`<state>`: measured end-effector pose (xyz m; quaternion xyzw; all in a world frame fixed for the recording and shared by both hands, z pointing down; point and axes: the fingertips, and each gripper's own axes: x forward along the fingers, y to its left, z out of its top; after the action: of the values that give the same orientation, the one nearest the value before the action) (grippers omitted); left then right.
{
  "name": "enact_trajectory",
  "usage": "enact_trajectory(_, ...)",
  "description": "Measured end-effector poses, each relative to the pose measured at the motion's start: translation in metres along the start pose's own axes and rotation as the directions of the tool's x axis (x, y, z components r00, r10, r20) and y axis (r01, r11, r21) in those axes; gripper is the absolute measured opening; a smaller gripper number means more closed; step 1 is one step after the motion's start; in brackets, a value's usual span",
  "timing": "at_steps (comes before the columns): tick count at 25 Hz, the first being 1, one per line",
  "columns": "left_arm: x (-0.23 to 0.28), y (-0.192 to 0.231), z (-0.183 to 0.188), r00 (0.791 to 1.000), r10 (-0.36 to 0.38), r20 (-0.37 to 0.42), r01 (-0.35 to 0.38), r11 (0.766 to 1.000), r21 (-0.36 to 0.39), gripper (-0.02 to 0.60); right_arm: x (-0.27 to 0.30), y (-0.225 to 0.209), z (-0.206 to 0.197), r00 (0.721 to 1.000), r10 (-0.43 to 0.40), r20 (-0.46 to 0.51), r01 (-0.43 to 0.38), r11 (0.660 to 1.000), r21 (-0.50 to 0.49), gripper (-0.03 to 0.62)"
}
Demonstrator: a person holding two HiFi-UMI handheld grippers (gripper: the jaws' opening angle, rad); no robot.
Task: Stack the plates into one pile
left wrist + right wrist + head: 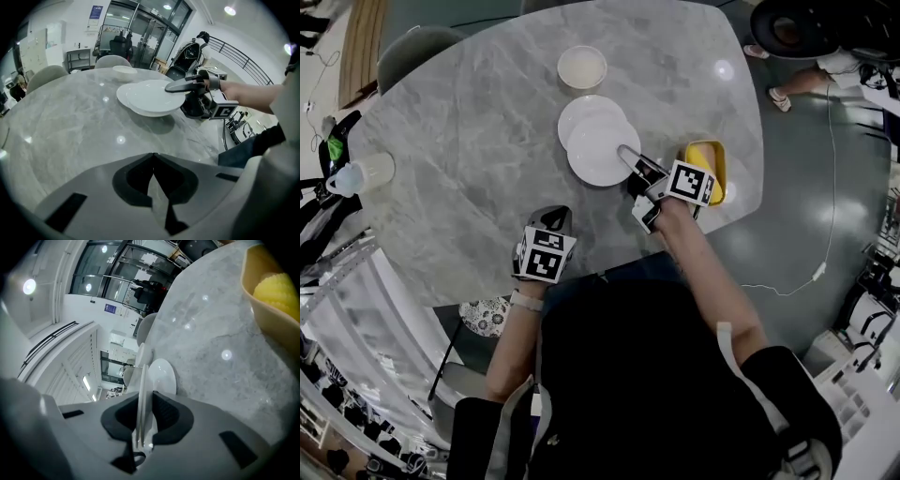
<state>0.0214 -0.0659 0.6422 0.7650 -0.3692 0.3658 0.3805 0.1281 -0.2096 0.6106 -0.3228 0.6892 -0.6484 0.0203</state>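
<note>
Two white plates are in the middle of the grey marble table [459,141], one partly over the other. The upper plate [598,152] is the one nearer to the person. Its rim is clamped in the right gripper [630,157], whose jaws stand narrow and press on both faces of the rim; from the gripper's own camera the plate shows edge-on between them. Seen from the side, this plate is lifted off the table, with a shadow under it, and it covers a part of the lower plate [579,114], which lies flat on the table. Whether the two plates touch, I cannot tell.

Beyond them, farther from the person, stands a small pale bowl [582,67], apart from the plates. To the right of the held plate, close beside the right gripper, is a yellow dish [719,157] with a yellow ribbed thing [279,287] inside.

The left gripper [551,217] is near the table edge in front of the person, well apart from the plates. Its jaws are closed, tip against tip, with nothing between them. At the far left edge of the table is a pale bottle [364,174].
</note>
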Motion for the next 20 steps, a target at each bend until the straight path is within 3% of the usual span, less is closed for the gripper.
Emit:
enact_trajectory(12,0.011,0.002,0.002,1.000,0.014,-0.004,-0.014,0.998,-0.064,0.008,0.025,-0.007,0.024,0.999,-0.028,0.020,0.027,0.999,0.017,0.052)
enact_trajectory(17,0.011,0.000,0.001,1.000,0.023,-0.006,-0.024,0.996,-0.086,0.008,0.030,-0.004,0.029,0.999,-0.044,-0.005,0.043,0.998,-0.041,0.054)
enact_trajectory(20,0.010,-0.003,0.000,1.000,0.025,-0.006,-0.026,0.995,-0.093,0.008,0.032,-0.003,0.029,0.997,-0.074,-0.030,0.071,0.991,-0.110,0.101)
